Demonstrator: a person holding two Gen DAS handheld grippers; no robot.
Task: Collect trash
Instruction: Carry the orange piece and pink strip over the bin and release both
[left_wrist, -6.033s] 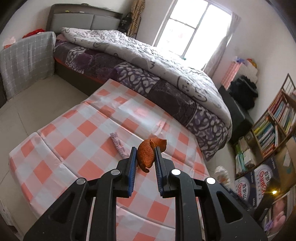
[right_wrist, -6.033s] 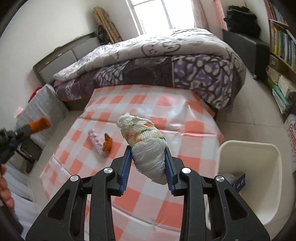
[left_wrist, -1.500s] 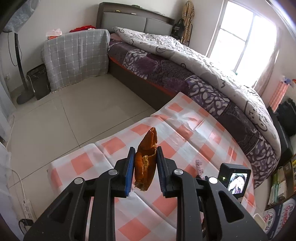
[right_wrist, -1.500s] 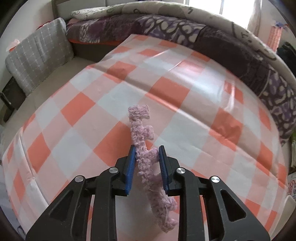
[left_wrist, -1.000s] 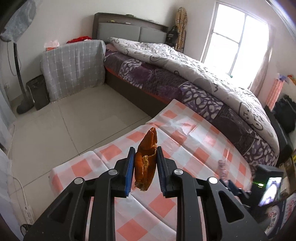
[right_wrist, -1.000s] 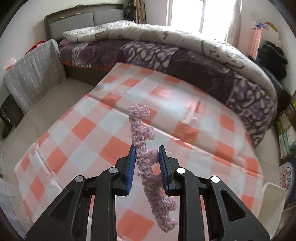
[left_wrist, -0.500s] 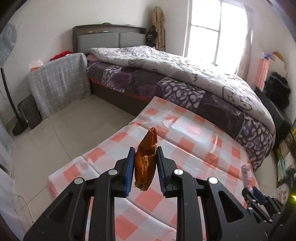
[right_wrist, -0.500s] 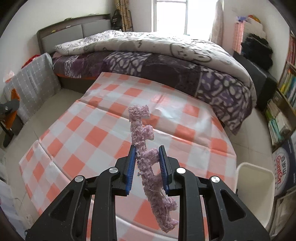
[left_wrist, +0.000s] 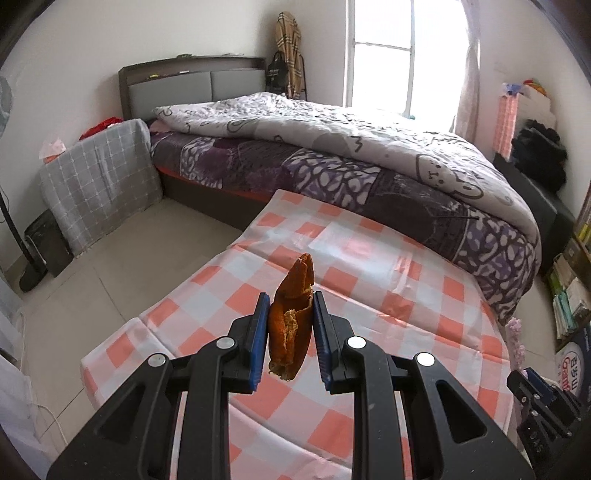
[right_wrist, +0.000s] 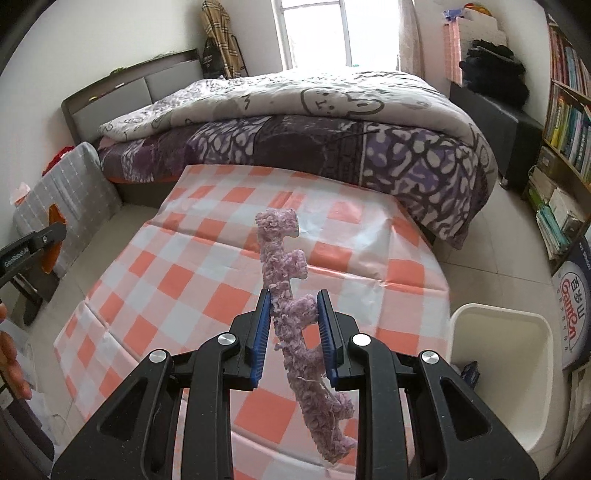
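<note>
Orange peel (left_wrist: 291, 317) clamped upright between the left gripper (left_wrist: 289, 328) pads, hanging above the checked tablecloth (left_wrist: 369, 295). Fuzzy purple strip (right_wrist: 291, 314) pinched mid-length in the right gripper (right_wrist: 294, 328), ends sticking out at 12 and 6 o'clock. White bin (right_wrist: 502, 373) on the floor at 4 o'clock in the right view, just beside the table edge; something dark lies inside. Bed (right_wrist: 314, 122) at 12 o'clock, butting the table's far edge. Bookshelf (right_wrist: 569, 110) at 2 o'clock. Grey checked cover (left_wrist: 99, 184) at 10 o'clock in the left view. Cloth surface bare under both grippers.
</note>
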